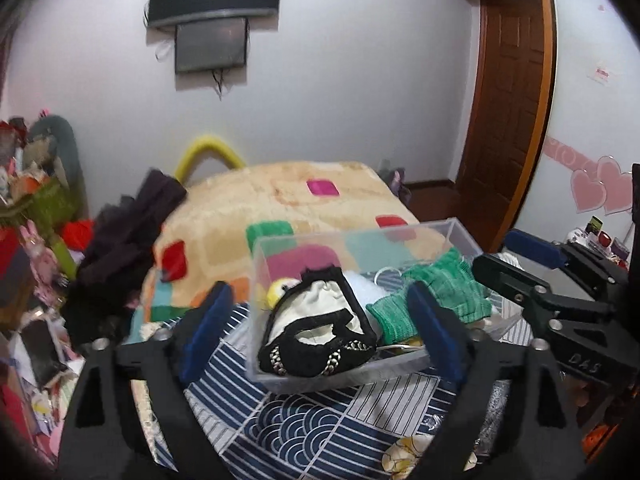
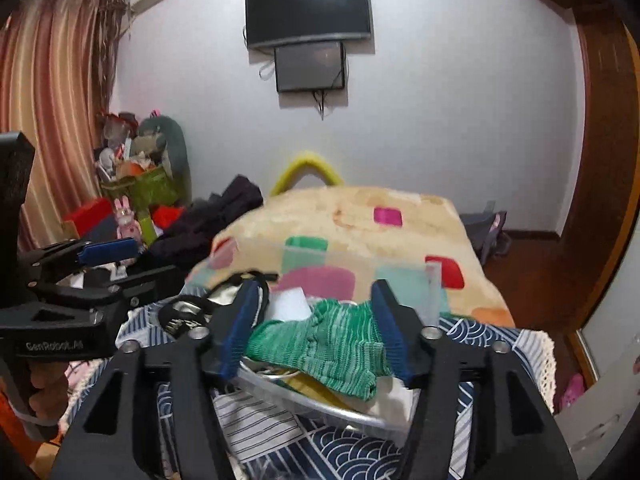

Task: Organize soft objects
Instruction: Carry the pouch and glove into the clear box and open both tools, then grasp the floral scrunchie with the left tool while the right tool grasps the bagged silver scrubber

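A clear plastic box (image 1: 456, 232) stands on a navy patterned cloth (image 1: 320, 420). In it lie a black and cream pouch (image 1: 320, 328), a green knitted piece (image 1: 444, 288), a yellow toy (image 1: 278, 290) and something white. My left gripper (image 1: 320, 320) is open, its blue pads on either side of the box's near end. My right gripper (image 2: 316, 328) is open, its pads flanking the green knit (image 2: 320, 344), apart from it. The box also shows in the right wrist view (image 2: 434, 280). Each gripper shows from the side in the other's view, the right one (image 1: 516, 264) and the left one (image 2: 116, 264).
A bed with a beige blanket with coloured squares (image 1: 280, 200) lies behind the box. Dark clothes (image 1: 120, 248) are heaped at its left edge. A green basket and clutter (image 2: 140, 184) stand at the left wall. A wooden door (image 1: 508, 100) is at the right.
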